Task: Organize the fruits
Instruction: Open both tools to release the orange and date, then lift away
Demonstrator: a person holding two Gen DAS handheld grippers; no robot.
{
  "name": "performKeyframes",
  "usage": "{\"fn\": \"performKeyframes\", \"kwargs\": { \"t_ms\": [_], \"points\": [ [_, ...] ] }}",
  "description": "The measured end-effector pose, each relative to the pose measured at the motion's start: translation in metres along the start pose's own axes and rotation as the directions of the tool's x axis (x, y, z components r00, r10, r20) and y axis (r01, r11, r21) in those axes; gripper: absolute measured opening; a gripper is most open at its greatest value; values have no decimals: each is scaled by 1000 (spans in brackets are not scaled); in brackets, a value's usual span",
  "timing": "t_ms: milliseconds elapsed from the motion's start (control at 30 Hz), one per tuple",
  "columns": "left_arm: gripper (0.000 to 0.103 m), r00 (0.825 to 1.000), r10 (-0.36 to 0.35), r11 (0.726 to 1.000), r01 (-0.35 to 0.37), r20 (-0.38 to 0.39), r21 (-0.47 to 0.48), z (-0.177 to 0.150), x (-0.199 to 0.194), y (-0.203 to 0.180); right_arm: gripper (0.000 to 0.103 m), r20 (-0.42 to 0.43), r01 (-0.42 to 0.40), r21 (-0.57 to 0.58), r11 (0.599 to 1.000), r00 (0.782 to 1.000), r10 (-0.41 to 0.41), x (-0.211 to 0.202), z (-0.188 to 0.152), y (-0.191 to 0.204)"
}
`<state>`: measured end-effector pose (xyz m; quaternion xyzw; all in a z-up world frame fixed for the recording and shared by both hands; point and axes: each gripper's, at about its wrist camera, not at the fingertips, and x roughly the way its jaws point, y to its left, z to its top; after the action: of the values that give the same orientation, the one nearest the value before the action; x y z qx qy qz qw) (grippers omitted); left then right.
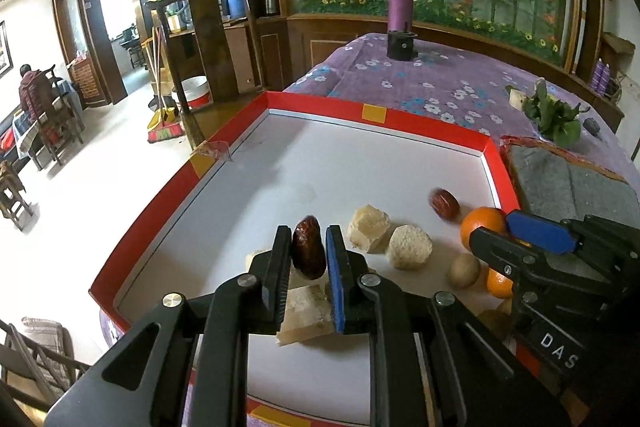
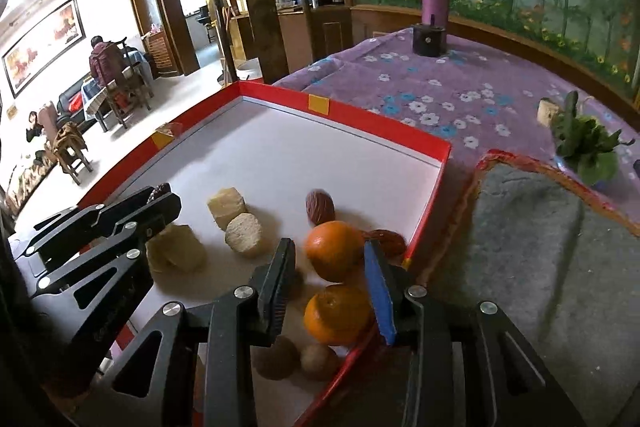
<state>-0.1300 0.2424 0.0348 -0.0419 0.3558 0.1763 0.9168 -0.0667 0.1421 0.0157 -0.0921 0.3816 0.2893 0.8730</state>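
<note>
Up close in the left wrist view, the left tool (image 1: 308, 247) stands nearly shut, its jaws clamped on a dark red wrinkled date (image 1: 307, 245) held upright between them over the white floor of a red-walled shallow tray (image 1: 320, 105). Just under the tips lies a pale flat cut block (image 1: 306, 315); two more pale chunks (image 1: 390, 235) sit just right of the tool, and a second date (image 1: 444, 203) lies beyond them.

Seen from the right wrist, the right tool (image 2: 330, 267) is partly open, straddling two small orange tangerines (image 2: 335, 249), one behind the other; whether the pads press on them I cannot tell. Two brown round nuts (image 2: 320, 361) lie beneath the jaws. A grey felt mat (image 2: 540, 247) covers the table right of the tool.
</note>
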Motion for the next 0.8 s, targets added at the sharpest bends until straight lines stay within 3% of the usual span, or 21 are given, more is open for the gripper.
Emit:
{"fn": "performKeyframes", "kwargs": {
  "t_ms": [67,133,167,267,433,800],
  "points": [
    [29,1000,-3,1000,3,6,-11,2,-4,1,37,19,33,-14,999,999,-32,-6,1,1],
    [53,1000,8,1000,-7,22,-26,5,-9,1,39,36,53,-22,998,998,-52,-12,2,1],
    [57,999,15,999,-13,42,-37,6,-16,1,40,46,69,-23,997,997,-67,-16,4,1],
    [60,997,13,999,-9,74,-52,11,-29,1,43,82,105,-17,994,991,-104,-33,8,-2],
    [75,992,14,998,-7,129,-58,18,-54,-3,47,152,170,-9,985,974,-167,-65,14,-7],
    [84,979,15,1000,-12,203,-14,25,-97,-23,56,256,210,28,977,944,-210,-129,18,-18]
  ]
}}
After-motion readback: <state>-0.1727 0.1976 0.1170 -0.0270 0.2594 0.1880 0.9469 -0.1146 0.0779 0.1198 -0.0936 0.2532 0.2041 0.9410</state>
